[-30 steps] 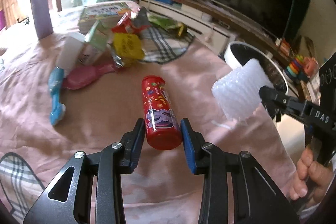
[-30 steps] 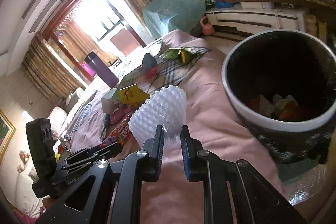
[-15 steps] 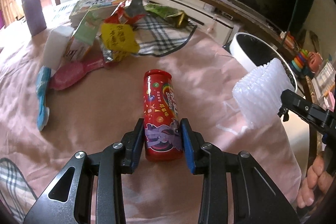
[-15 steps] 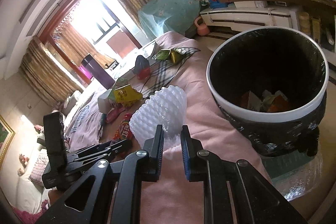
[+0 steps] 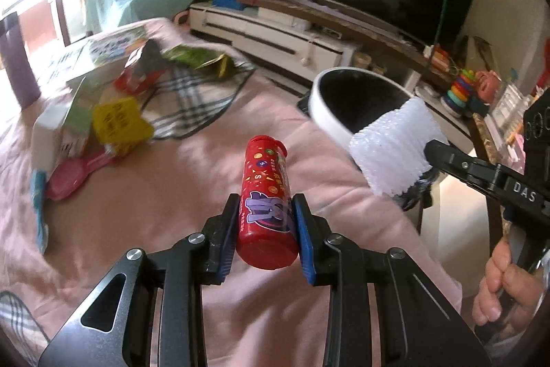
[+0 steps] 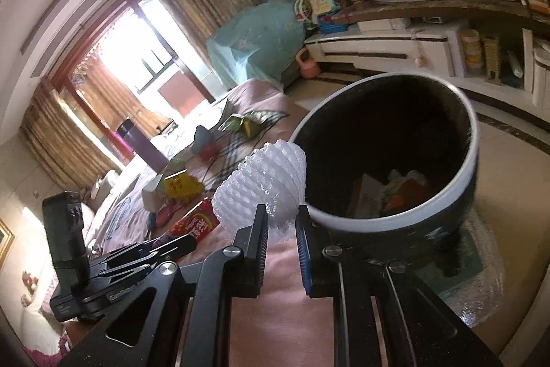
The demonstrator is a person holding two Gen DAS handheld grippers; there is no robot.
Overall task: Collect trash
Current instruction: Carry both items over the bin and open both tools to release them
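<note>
My left gripper [image 5: 265, 222] is shut on a red Skittles tube [image 5: 266, 195], lifted a little above the pink tablecloth [image 5: 144, 229]. My right gripper [image 6: 282, 226] is shut on a white foam fruit net [image 6: 266, 184], held at the near left rim of the black trash bin [image 6: 471, 160]. The bin has a white rim and some trash at its bottom. In the left wrist view the foam net [image 5: 395, 153] hangs in front of the bin [image 5: 326, 116], off the table's right edge. The red tube also shows in the right wrist view [image 6: 196, 226].
More trash lies at the far left of the table: a yellow packet [image 5: 118, 122], a pink spoon [image 5: 74, 174], a white carton [image 5: 44, 140], green wrappers [image 5: 196, 57] on a checked cloth [image 5: 192, 98]. A purple cup [image 5: 15, 64] stands far left. A TV stand [image 5: 275, 33] is behind.
My left gripper has shut on the red tube and lifted it off the cloth. My right gripper has carried the foam net closer to the bin's rim.
</note>
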